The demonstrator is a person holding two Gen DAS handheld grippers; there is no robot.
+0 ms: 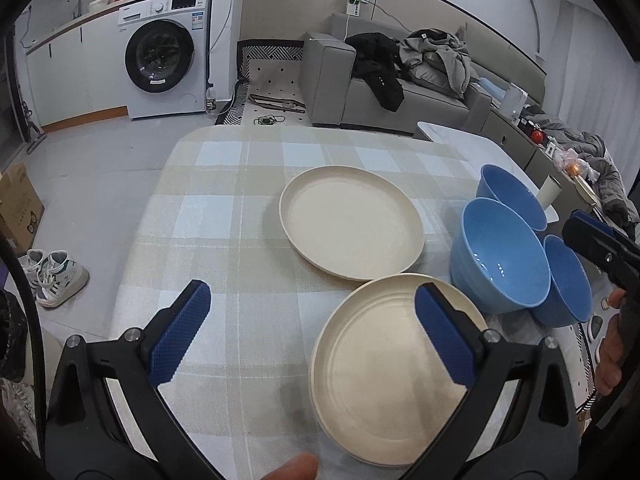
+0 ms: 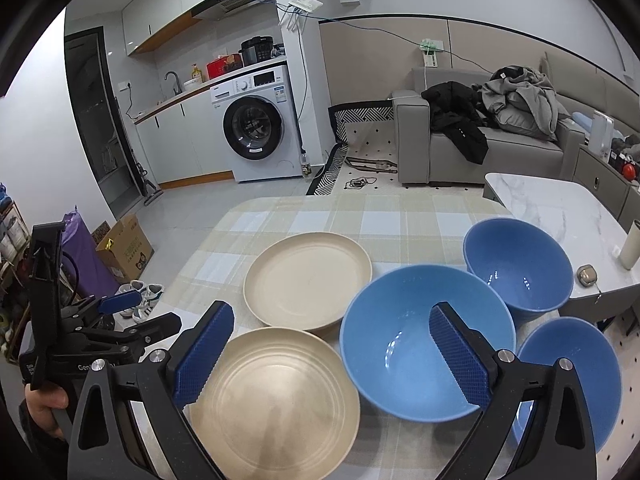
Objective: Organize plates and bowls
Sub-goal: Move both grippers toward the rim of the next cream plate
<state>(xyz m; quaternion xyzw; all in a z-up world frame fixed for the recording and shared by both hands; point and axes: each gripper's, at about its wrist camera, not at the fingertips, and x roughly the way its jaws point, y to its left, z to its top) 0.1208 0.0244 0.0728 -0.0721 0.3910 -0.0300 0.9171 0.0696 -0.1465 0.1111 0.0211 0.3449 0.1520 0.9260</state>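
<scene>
Two cream plates lie on the checked tablecloth: a far plate (image 1: pixel 352 222) (image 2: pixel 307 280) and a near plate (image 1: pixel 392 368) (image 2: pixel 276 396). Three blue bowls stand to their right: a large middle bowl (image 1: pixel 500 254) (image 2: pixel 416 336), a far bowl (image 1: pixel 508 192) (image 2: pixel 518 264) and a near-right bowl (image 1: pixel 568 280) (image 2: pixel 576 376). My left gripper (image 1: pixel 312 328) is open and empty above the near plate's left side. My right gripper (image 2: pixel 330 354) is open and empty above the near plate and the middle bowl.
The tablecloth (image 1: pixel 224 220) covers the table to its left and far edges. A white marble side table (image 2: pixel 560 216) with a cup (image 2: pixel 632 246) stands at the right. A sofa (image 1: pixel 360 80), washing machine (image 1: pixel 164 60), cardboard box (image 1: pixel 16 204) and shoes (image 1: pixel 56 276) lie beyond.
</scene>
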